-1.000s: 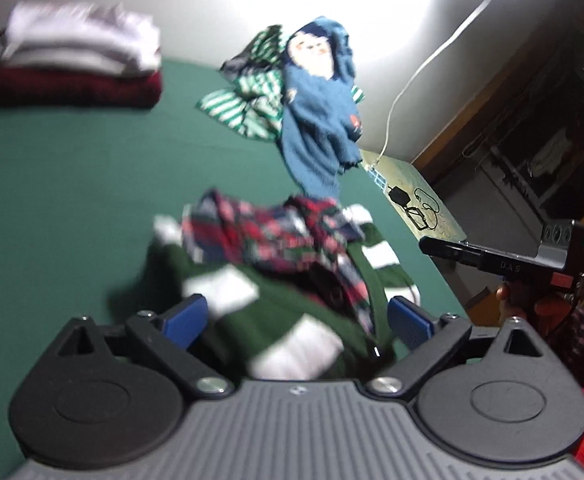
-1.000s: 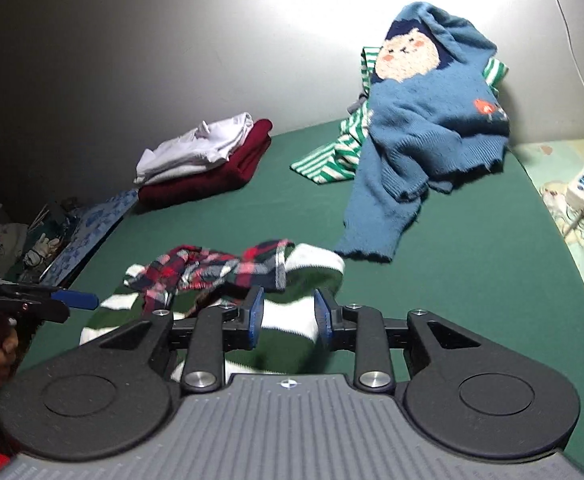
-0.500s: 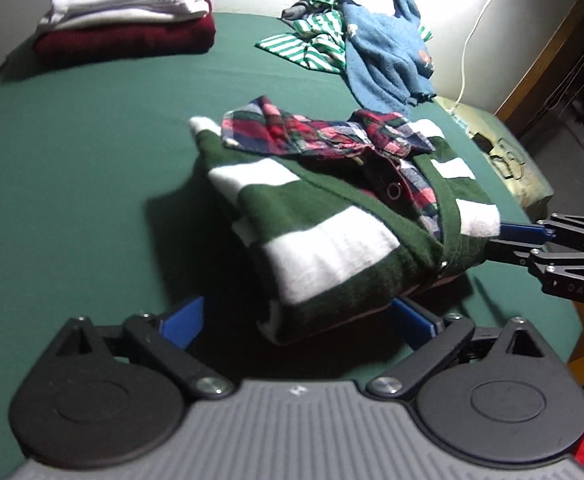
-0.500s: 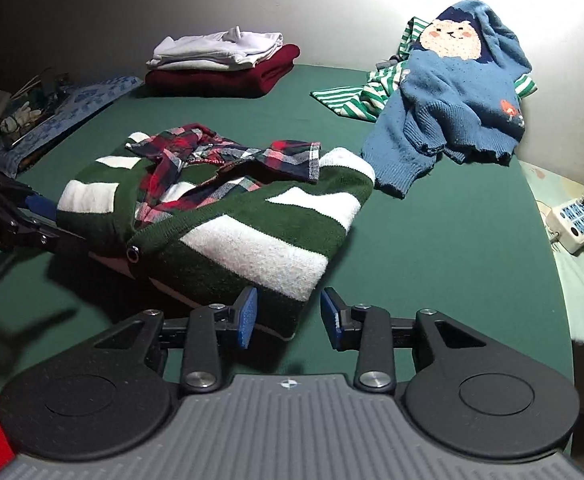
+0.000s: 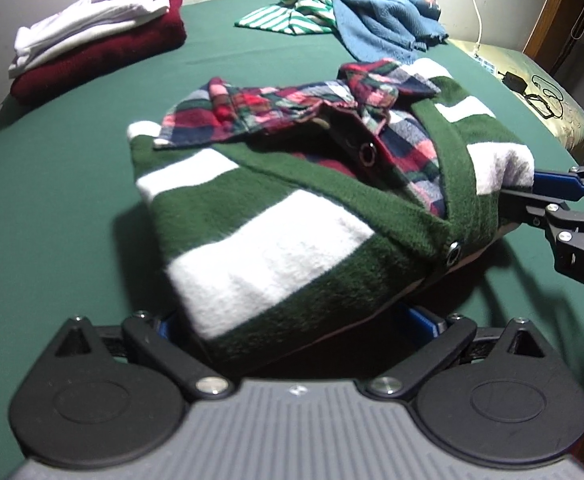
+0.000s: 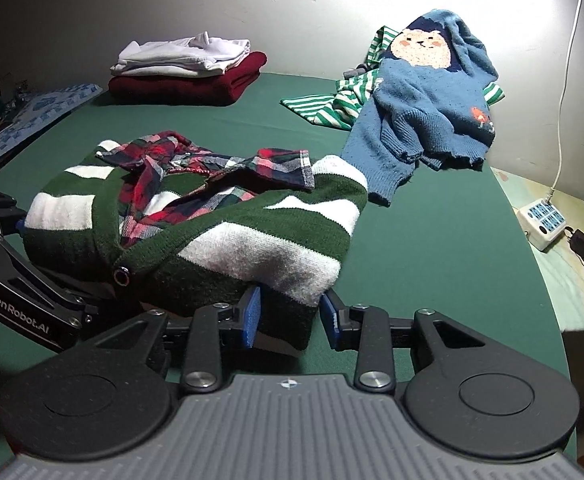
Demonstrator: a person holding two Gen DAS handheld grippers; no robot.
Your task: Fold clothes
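the folded green-and-white striped cardigan (image 5: 275,240) lies near the front of the green tabletop (image 5: 51,184), and everything else is placed relative to it. beyond it on the left, well apart, sits a stack of folded clothes: a white garment (image 6: 183,54) on top of a dark red one (image 6: 187,84). beyond it on the right, a blue knitted sweater (image 6: 424,104) with an animal face leans crumpled against the wall, one sleeve reaching down to just beside the cardigan's far corner; a green-and-white striped shirt (image 6: 332,104) is bunched under and beside the sweater. further right, off the green cover, a white power strip (image 6: 542,222) lies with a cable running up the wall. nothing lies on the cardigan or crowds its near edges except the two tools.

a red plaid collar (image 5: 292,100) shows at the cardigan's far end, spread open over the v of the neckline. the bundle's long axis runs from its buttoned near end towards that collar, away from both cameras and slightly skewed.

the left gripper (image 5: 292,324) has its jaws spread wide, straddling the cardigan's near end; the cloth fills the gap, but whether the blue pads touch it is hidden. the right gripper (image 6: 292,314) stands at an adjacent corner with jaws partly open, a fold of cloth between them, the left pad close against it and the right pad apart. in the left wrist view the right gripper's blue tip touches the cardigan's right side.
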